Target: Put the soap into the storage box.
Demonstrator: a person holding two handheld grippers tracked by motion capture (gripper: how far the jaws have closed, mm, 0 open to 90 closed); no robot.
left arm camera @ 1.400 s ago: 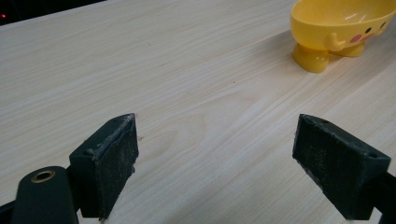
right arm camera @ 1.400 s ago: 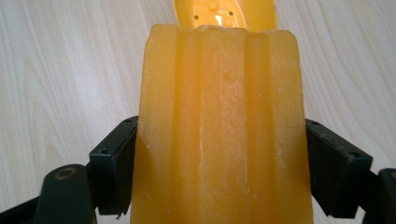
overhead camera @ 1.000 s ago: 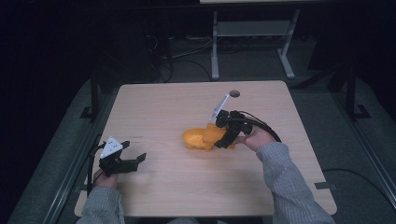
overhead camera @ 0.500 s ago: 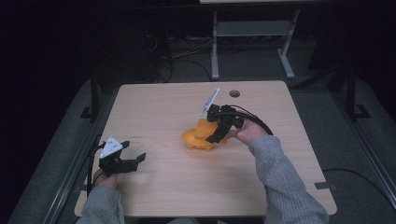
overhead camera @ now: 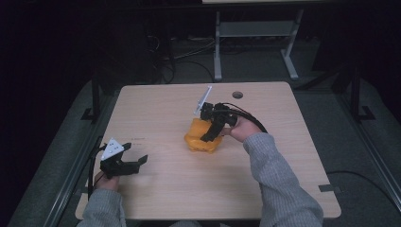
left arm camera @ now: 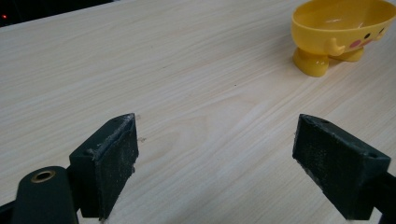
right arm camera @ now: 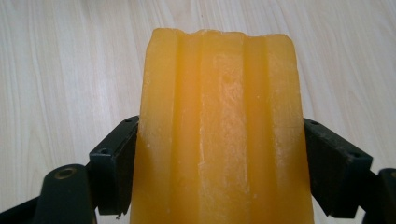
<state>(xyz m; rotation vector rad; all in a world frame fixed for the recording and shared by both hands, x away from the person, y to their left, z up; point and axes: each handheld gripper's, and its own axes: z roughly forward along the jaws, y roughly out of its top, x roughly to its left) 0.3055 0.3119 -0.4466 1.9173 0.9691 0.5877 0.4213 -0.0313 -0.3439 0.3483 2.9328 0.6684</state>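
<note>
A: High view: the right gripper has swung left and down over the yellow bowl at mid-table, jaws clamped on an orange ridged block.

B: So the drop into the bowl looks close. The left gripper?

A: Wide open, empty, near-left.

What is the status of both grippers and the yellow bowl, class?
Left gripper open, idle near table edge. Right gripper shut on ridged orange plastic piece above yellow footed plastic bowl. Nothing in the way.
</note>
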